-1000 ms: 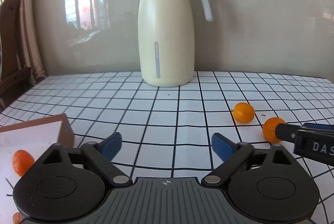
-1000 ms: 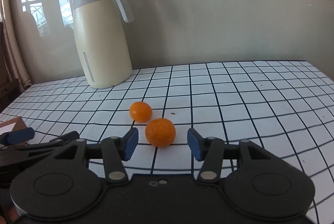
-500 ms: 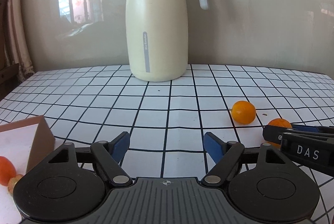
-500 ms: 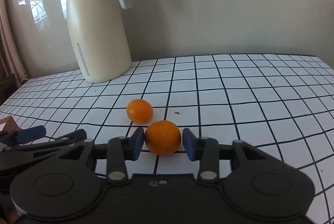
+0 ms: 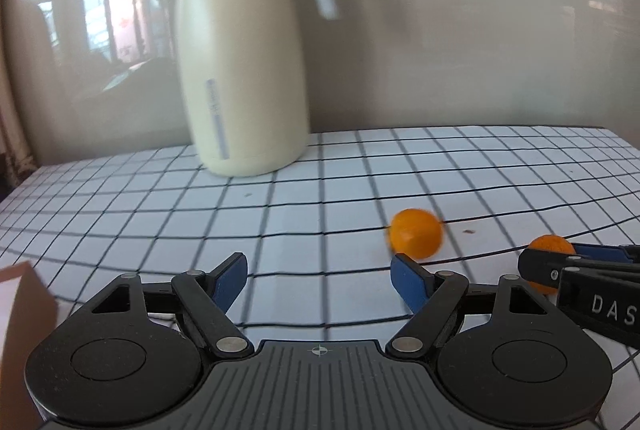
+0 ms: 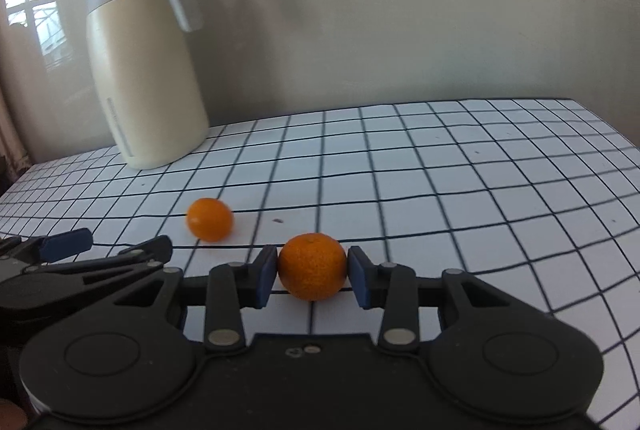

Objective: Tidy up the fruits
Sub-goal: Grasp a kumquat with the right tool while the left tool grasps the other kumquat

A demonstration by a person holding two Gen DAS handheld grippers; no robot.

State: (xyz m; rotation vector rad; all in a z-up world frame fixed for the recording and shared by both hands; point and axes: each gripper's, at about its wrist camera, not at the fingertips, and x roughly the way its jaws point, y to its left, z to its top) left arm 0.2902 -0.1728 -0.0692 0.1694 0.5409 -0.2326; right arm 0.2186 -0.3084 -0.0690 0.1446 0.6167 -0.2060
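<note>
While the right gripper (image 6: 312, 278) pinches a mandarin (image 6: 312, 266) between its jaws, just above the gridded surface (image 6: 440, 189), the left gripper (image 5: 318, 280) holds its jaws spread and empty. A second mandarin (image 5: 416, 233) lies just beyond the left gripper's right jaw, well short of the cream jug (image 5: 240, 69).

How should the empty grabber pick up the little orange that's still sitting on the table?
Pinch the loose orange across its round middle, one pad on each side. It lies free on the tablecloth, just beyond the left gripper, so probably come in low from the near side with jaws open wider than the fruit.
</note>
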